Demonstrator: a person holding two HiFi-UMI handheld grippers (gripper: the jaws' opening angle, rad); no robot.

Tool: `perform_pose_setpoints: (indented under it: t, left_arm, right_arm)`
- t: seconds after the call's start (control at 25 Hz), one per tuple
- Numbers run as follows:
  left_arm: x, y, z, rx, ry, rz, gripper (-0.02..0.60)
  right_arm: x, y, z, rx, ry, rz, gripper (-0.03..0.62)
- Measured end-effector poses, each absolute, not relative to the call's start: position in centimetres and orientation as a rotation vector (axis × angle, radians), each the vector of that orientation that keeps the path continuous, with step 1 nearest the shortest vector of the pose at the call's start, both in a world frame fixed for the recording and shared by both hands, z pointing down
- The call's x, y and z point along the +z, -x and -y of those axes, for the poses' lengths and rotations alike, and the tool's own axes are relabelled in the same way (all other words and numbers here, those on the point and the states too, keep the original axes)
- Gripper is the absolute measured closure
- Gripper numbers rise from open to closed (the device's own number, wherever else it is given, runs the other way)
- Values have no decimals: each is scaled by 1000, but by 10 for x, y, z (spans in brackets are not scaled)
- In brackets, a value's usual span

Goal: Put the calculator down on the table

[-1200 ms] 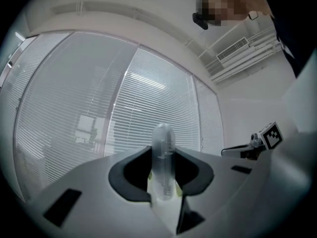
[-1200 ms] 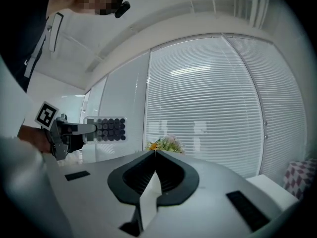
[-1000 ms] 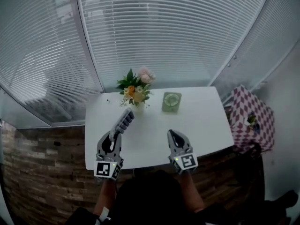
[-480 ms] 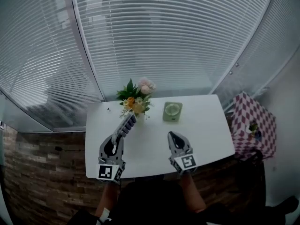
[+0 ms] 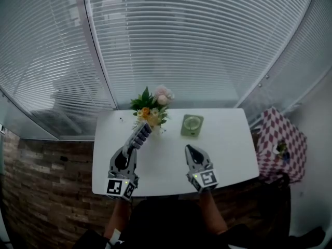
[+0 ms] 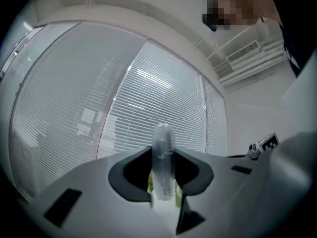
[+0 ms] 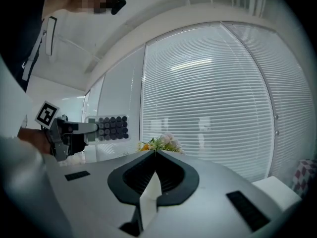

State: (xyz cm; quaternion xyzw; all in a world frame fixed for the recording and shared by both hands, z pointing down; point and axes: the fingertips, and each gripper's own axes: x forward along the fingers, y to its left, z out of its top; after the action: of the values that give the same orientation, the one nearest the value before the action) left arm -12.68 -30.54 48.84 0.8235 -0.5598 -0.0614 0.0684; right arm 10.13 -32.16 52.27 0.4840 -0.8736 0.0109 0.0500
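The calculator is not yet down. The left gripper has it clenched by its near end, and its long axis runs straight on from the jaws, forward over the table toward the flowers. From the left gripper view it shows only as a thin edge standing upright between the jaws. From the right gripper view its dark keys face that camera. So it appears held on its side, key face turned toward the right gripper, and lifted clear of the table rather than resting on it. That is what the coming move seems to turn on: a straight drop would likely land it on a long edge, so the left wrist probably has to roll the keys upward while lowering. The bare stretch of table under and just right of the calculator looks free for that. The flowers stand close beyond its far tip, so pushing further forward risks brushing them. A small green object lies well off to the right of the flowers. The left gripper points about level across the table. The right gripper hovers beside it near the front edge, apart from everything — jaws pressed together on nothing.
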Motion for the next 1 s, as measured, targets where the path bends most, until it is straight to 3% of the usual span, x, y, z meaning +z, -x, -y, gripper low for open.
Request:
perform_pose_setpoints:
  t: [0.8,1.0]
  left_arm:
    - [521,148,314,-966,-1659,1094,482]
    - [544,148,314,-1043,-1481,1012,482]
  right_arm:
    - [530,-99,324,101,-1447,2659,588]
    - [531,-102,324,94,-1449,2645,588]
